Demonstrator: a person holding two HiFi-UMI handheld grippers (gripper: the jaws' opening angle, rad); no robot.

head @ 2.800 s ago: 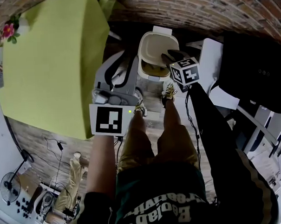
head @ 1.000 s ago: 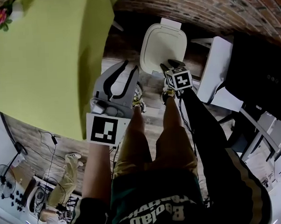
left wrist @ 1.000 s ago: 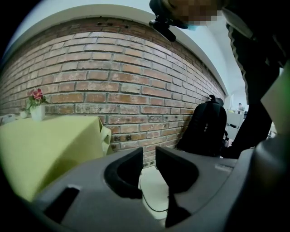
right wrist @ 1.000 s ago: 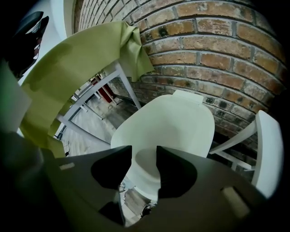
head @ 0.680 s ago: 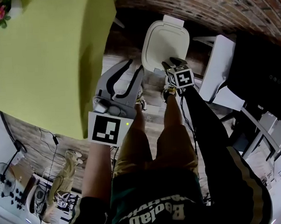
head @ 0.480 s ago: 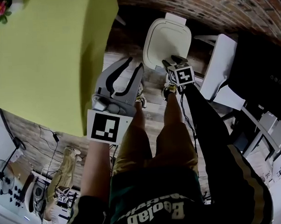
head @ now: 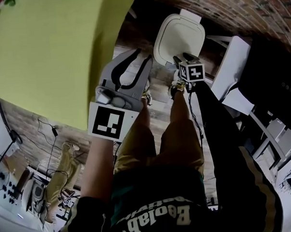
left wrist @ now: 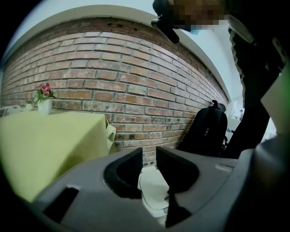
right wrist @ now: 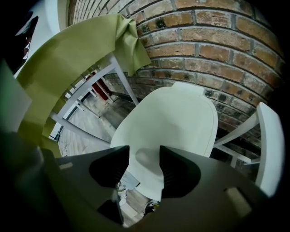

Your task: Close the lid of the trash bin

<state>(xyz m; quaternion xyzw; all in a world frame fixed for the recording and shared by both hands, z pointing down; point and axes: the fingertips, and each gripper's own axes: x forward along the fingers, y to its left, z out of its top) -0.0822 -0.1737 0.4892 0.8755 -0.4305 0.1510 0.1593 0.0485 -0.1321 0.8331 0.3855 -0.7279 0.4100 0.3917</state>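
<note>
Since its flat white plastic lid (head: 178,35) lies down over the body, the white trash bin is closed. It stands on the wooden floor against the red brick wall (head: 237,8). The lid's long axis runs from its rounded front edge, nearest the person, back to the hinge end at the wall. In the right gripper view the lid (right wrist: 174,120) fills the middle of the picture, with the hinge end at the top by the bricks.

The right gripper (head: 181,57) points steeply down over the front end of the lid. Its jaws have just been opening and now stand apart with nothing gripped. Only the lid's front edge and the jaws' shadow show through the gap of the right gripper (right wrist: 144,154). Whether a tip touches the plastic I cannot tell.

The left gripper (head: 143,55) is off to the left of the bin, beside the table with the yellow-green cloth (head: 51,54), clear of the lid. Its jaws have also just been opening. They stand apart on nothing, and the lid (left wrist: 152,192) shows low and beyond the gap of the left gripper (left wrist: 148,156).
</note>
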